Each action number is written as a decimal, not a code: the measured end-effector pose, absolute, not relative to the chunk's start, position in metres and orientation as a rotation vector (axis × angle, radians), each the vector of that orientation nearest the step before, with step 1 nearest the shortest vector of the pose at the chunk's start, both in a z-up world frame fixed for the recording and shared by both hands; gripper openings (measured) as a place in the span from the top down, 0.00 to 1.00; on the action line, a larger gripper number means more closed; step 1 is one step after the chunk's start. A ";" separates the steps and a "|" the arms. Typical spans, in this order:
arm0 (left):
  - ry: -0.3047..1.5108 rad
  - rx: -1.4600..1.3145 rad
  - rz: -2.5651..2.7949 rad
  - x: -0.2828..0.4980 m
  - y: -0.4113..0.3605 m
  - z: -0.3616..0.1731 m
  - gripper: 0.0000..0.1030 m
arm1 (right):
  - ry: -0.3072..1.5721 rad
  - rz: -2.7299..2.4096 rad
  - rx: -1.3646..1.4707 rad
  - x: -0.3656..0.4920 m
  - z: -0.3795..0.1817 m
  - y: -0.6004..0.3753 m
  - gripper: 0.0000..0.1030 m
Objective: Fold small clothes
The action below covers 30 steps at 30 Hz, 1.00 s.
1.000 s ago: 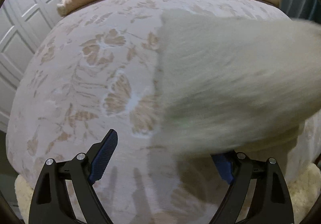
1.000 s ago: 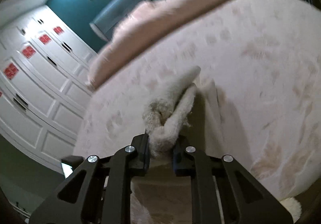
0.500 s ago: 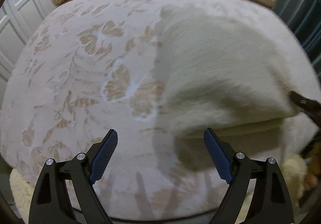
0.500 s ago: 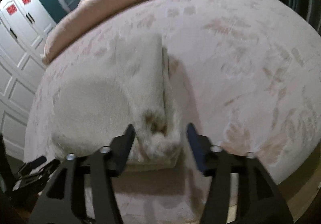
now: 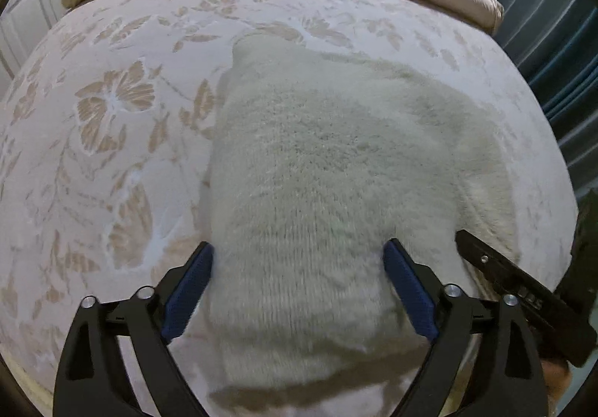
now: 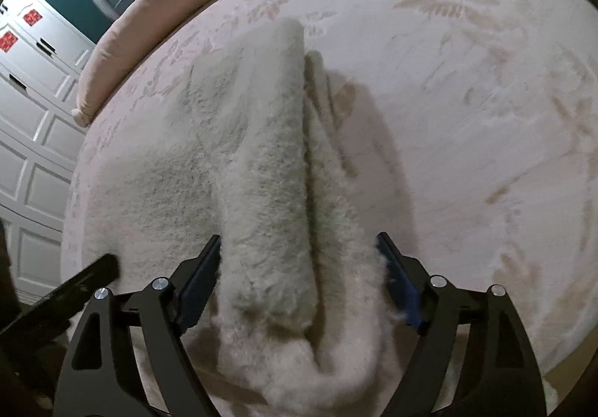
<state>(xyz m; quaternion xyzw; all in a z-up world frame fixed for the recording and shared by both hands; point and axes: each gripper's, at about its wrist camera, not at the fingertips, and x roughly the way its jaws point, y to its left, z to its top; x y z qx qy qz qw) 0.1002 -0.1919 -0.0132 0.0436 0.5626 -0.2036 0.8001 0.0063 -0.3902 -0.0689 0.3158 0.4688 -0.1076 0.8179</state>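
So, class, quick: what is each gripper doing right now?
Left gripper: jaws opening, astride the fluffy garment, not gripping it.
Right gripper: jaws opening, garment's folded edge between them, released.

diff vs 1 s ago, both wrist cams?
The right gripper let go of the fuzzy white garment: its jaws were clamped on a bunched edge and are now opening. The garment came down flat onto the bed. The left gripper stayed open, now straddling the garment's near edge.
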 end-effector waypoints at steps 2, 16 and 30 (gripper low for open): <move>1.218 0.082 -0.429 0.106 -0.194 -0.023 0.06 | 0.996 -0.225 0.679 0.009 -0.072 -0.390 0.20; 1.293 -0.088 -0.446 0.131 -0.191 -0.052 0.05 | 0.953 -0.219 0.645 0.029 -0.081 -0.386 0.08; 1.346 -0.153 -0.632 0.108 -0.168 -0.020 0.34 | 0.887 -0.019 0.830 -0.003 -0.044 -0.394 0.68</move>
